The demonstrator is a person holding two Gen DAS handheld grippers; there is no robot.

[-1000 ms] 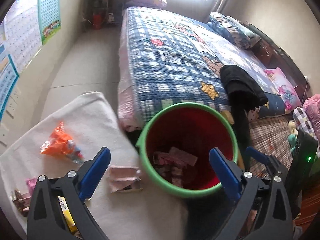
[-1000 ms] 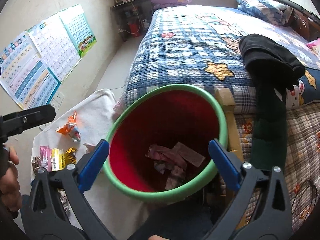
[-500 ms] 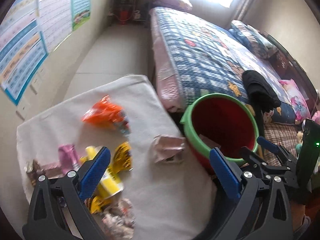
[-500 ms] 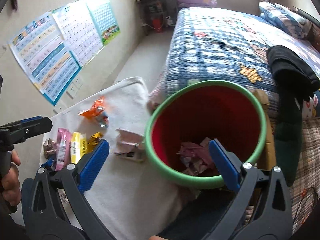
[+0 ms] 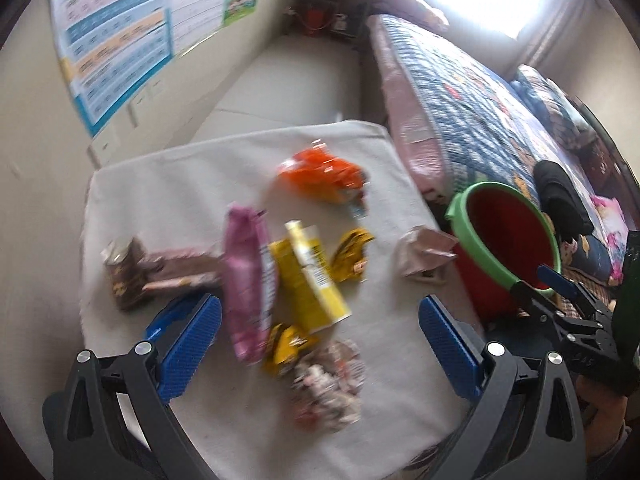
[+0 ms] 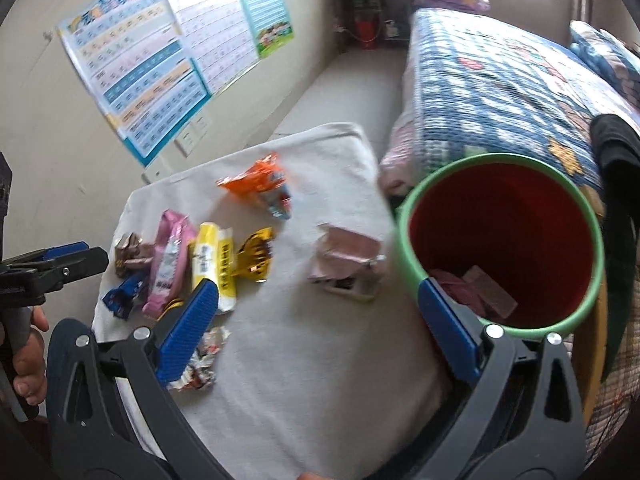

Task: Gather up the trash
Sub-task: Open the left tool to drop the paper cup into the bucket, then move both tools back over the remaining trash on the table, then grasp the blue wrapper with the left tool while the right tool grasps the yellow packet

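Left claw (image 5: 320, 336): jaws wide, empty, over wrappers on white tabletop (image 5: 160, 176). Pink wrapper (image 5: 248, 280), yellow packet (image 5: 312, 280), orange wrapper (image 5: 320, 176), crumpled carton (image 5: 424, 256). Red bin (image 6: 500, 248) beside tabletop's right edge. Right claw (image 6: 316, 320): wide, empty.

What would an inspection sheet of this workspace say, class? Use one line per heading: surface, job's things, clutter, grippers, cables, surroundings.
Surface: white cloth-covered table, wrappers scattered on it.
Job's things: red bin with green rim beside the table, some trash inside; orange wrapper, pink packet, yellow packet, crumpled pink carton still on the cloth.
Clutter: black garment on the bed.
Grippers: left gripper and right gripper open, empty.
Cables: nothing seen.
Surroundings: bed with blue plaid quilt, wall charts.
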